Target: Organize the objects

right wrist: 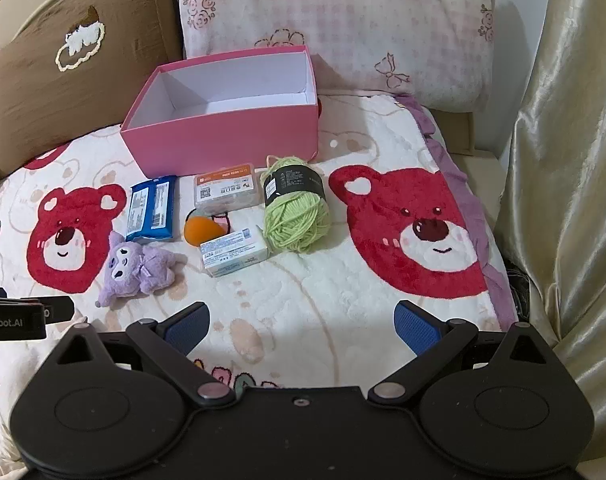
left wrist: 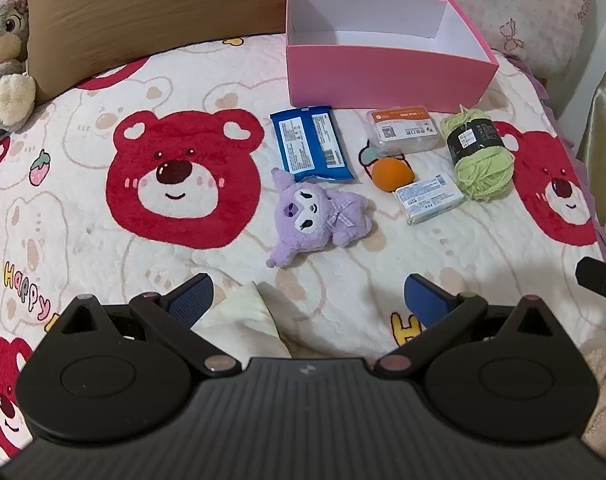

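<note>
An empty pink box (left wrist: 383,80) (right wrist: 223,144) stands on the bear-print blanket (left wrist: 103,264) (right wrist: 335,304). In front of it lie a blue packet (left wrist: 311,144) (right wrist: 153,208), a clear case with an orange label (left wrist: 403,128) (right wrist: 227,190), an orange sponge (left wrist: 393,174) (right wrist: 201,230), a white-blue packet (left wrist: 431,198) (right wrist: 235,254), a green yarn ball (left wrist: 479,156) (right wrist: 295,212) and a purple plush toy (left wrist: 315,216) (right wrist: 139,270). My left gripper (left wrist: 309,300) hovers open just short of the plush. My right gripper (right wrist: 301,326) is open too, short of the white-blue packet, with nothing between its fingers.
A brown pillow (left wrist: 143,8) (right wrist: 71,72) and a pink checked pillow (left wrist: 523,8) (right wrist: 343,28) lean behind the box. A grey rabbit plush (left wrist: 7,60) sits at far left. A shiny curtain (right wrist: 563,200) hangs at the bed's right edge. A cream cloth (left wrist: 243,320) lies under my left gripper.
</note>
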Motion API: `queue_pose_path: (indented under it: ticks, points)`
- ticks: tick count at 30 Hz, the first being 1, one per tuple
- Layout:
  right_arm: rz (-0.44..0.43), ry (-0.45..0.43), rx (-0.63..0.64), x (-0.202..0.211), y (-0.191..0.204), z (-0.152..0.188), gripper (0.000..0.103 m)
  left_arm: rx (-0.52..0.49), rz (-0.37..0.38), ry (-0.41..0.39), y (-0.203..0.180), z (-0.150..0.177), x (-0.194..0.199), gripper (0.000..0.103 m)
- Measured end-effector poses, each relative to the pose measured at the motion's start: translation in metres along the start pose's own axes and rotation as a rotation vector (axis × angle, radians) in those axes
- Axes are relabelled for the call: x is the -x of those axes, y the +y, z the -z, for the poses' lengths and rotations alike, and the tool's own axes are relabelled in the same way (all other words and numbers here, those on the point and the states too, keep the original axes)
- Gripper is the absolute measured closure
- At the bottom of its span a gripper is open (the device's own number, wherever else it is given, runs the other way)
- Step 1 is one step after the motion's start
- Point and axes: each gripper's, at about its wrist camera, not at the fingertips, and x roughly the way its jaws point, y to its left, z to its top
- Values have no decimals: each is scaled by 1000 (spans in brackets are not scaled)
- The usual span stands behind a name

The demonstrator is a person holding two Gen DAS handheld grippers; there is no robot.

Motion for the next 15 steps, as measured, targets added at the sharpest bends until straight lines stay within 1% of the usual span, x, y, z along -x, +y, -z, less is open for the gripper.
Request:
queue_pose_path:
  ticks: [7,15]
  points:
    - [0,0,1,0,0,0,3,0,-2,2,-1,0,0,0]
    - [2,7,1,-2,-1,0,3,-2,15,2,-1,2,0,0]
